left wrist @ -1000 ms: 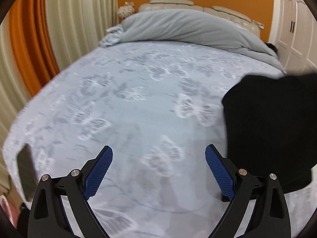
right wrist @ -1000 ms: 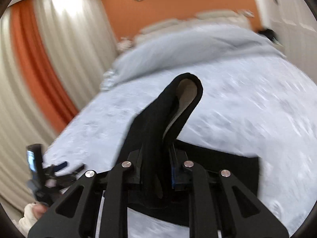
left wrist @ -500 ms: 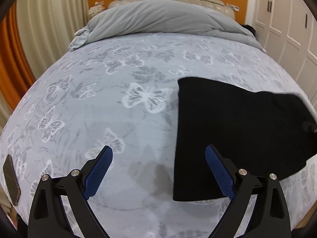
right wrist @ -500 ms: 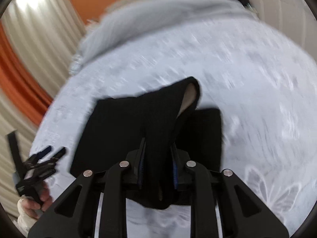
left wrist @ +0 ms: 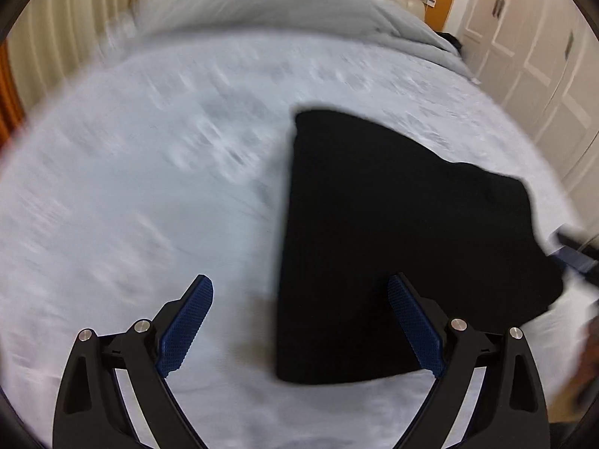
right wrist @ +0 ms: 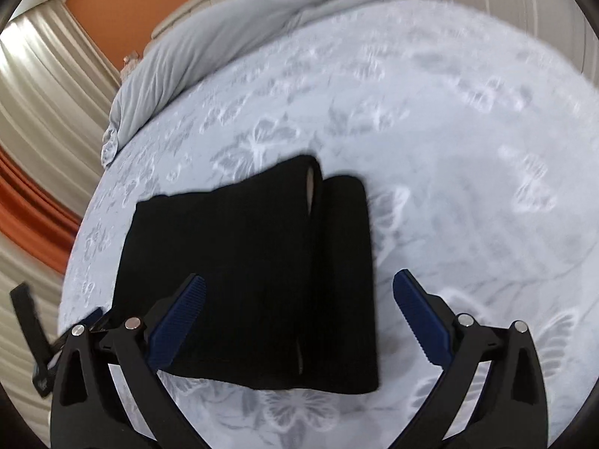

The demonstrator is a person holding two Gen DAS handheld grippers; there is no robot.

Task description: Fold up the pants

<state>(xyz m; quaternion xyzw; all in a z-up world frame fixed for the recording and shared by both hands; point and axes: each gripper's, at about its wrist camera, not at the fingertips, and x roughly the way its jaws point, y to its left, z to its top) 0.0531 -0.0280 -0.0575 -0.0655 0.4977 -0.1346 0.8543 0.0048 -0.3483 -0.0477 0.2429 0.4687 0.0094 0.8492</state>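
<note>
The black pants (left wrist: 393,247) lie folded in a flat stack on the butterfly-print bed sheet (left wrist: 131,205). In the right wrist view the pants (right wrist: 243,269) show a top layer folded over a lower one. My left gripper (left wrist: 299,321) is open and empty, just above the stack's near left edge. My right gripper (right wrist: 299,318) is open and empty, with its jaws wide apart over the near part of the stack. The right gripper shows blurred at the far right of the left wrist view (left wrist: 576,254).
A grey duvet (right wrist: 232,33) is bunched at the head of the bed. White wardrobe doors (left wrist: 539,56) stand to the right. Cream and orange curtains (right wrist: 45,112) hang to the left. The left gripper's tip (right wrist: 41,336) shows at the left edge of the right wrist view.
My right gripper has opened and let go of the pants fold, which now lies flat on the stack. My left gripper has shifted right, closer to the pants.
</note>
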